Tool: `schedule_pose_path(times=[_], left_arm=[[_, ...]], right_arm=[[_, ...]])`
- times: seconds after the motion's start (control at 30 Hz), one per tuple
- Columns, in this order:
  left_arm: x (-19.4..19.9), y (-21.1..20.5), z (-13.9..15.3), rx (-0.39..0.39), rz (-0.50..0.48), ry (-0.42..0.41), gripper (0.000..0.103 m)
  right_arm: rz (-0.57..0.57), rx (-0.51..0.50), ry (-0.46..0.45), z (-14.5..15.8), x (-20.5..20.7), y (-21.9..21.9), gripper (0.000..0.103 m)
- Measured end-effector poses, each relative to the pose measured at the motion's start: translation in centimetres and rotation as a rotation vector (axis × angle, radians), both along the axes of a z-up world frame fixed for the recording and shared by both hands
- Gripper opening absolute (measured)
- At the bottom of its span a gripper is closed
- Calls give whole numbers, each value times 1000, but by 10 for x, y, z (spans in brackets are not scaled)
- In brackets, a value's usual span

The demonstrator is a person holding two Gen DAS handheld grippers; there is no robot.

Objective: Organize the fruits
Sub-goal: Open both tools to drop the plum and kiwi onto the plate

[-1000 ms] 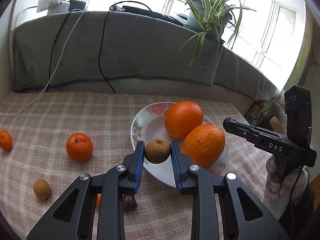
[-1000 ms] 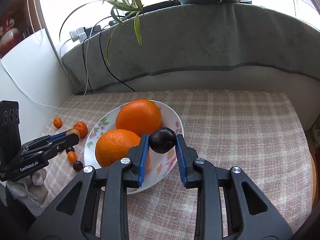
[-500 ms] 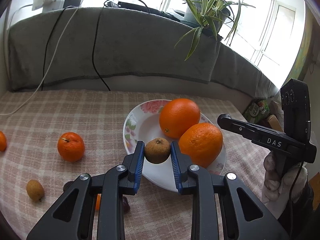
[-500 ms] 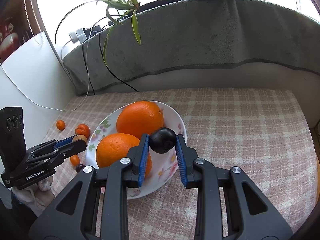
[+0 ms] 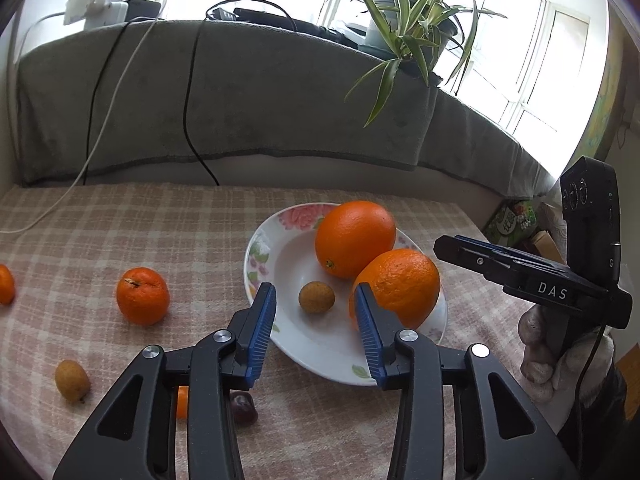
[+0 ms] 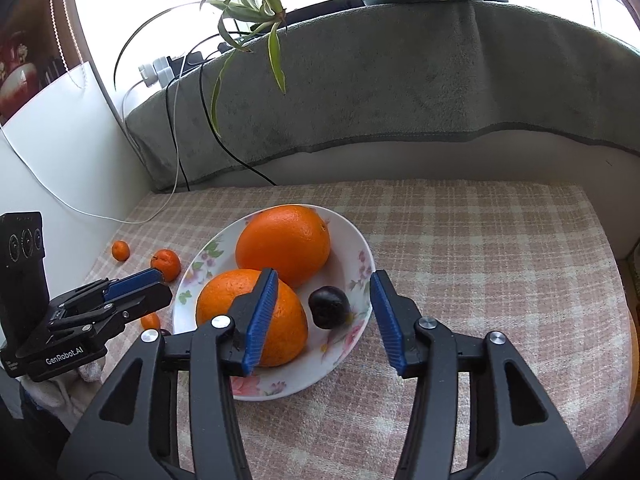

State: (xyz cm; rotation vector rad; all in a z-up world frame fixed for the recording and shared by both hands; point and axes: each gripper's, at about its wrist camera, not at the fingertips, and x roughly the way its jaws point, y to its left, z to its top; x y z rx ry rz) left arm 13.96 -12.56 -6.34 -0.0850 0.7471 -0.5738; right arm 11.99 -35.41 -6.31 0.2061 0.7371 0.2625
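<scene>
Plate (image 5: 267, 240): on the checked cloth (image 5: 120, 224), before the draped sill.
In plate: two oranges, far one (image 5: 355, 233) behind near one (image 5: 400, 282); longan (image 5: 316, 297) left of the near orange; plum (image 6: 329, 307) on its right.
Left of plate, on cloth: mandarin (image 5: 142, 296), second mandarin (image 5: 5, 284) farther left, loose longan (image 5: 72, 380) nearer the camera.
Sill: potted plant (image 5: 412, 36) above, behind plate.

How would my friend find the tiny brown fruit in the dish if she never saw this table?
Look at the checked pink tablecloth and find the white flowered dish on it. Two big oranges sit inside; just in front of them, on the dish's bare white floor, lies the small round tan-brown fruit. It is the only dull brown, marble-like one there, much smaller than the shiny oranges.
</scene>
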Motion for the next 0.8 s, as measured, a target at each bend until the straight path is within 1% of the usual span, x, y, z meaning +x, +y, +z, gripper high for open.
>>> schedule_pose_path(times=[0.03,0.07,0.1,0.13,0.2,0.23,0.27,0.4,0.6,0.8], left_arm=[[-1,0,0,0,0,-3,43],[-2,0,1,2,2,-5,49],[-2,1,2,6,9,-6,60],[-3,1,2,8,15,-7,64],[-4,2,4,14,22,-12,68],[-5,2,4,20,28,-15,70],[-5,2,5,27,34,-16,74],[-7,2,6,57,50,-30,76],[-11,6,9,81,66,-42,76],[-16,26,13,97,105,-59,76]], right_arm=[[1,-5,-5,1,-1,1,63],[1,-10,-9,3,-2,2,65],[-1,-14,-14,4,-3,2,73],[-4,-14,-22,5,-4,3,80],[-6,-10,-34,8,-7,3,87],[-5,-10,-35,9,-8,4,89],[-3,-13,-37,10,-9,5,89],[2,-37,-51,14,-13,10,93],[7,-35,-66,20,-20,16,93],[27,-28,-94,29,-32,23,93]])
